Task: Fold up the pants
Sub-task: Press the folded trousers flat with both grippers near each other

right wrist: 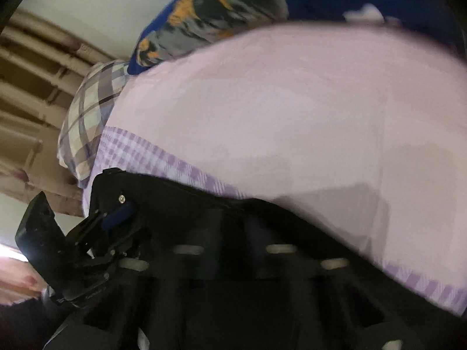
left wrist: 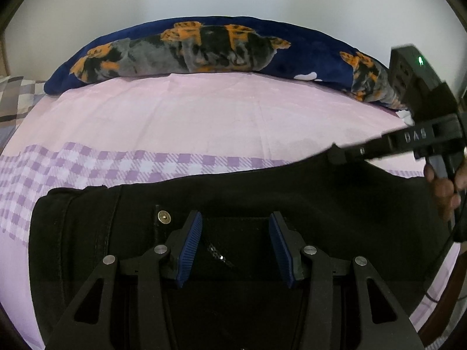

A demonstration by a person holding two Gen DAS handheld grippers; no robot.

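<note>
Black pants lie across a pink bed sheet, with a metal snap button near their left end. My left gripper hovers low over the pants just right of the button, its blue pads apart with flat fabric under the gap. My right gripper reaches in from the right, fingers together on the pants' far edge, which rises to meet its tip. The right wrist view is blurred; there the pants hide the right gripper's dark fingers, and the left gripper shows beside the button.
A rolled dark-blue blanket with orange and grey print lies along the bed's far side. A plaid pillow sits at the left end, with brown furniture beyond. A hand holds the right gripper. The wooden bed edge runs at lower right.
</note>
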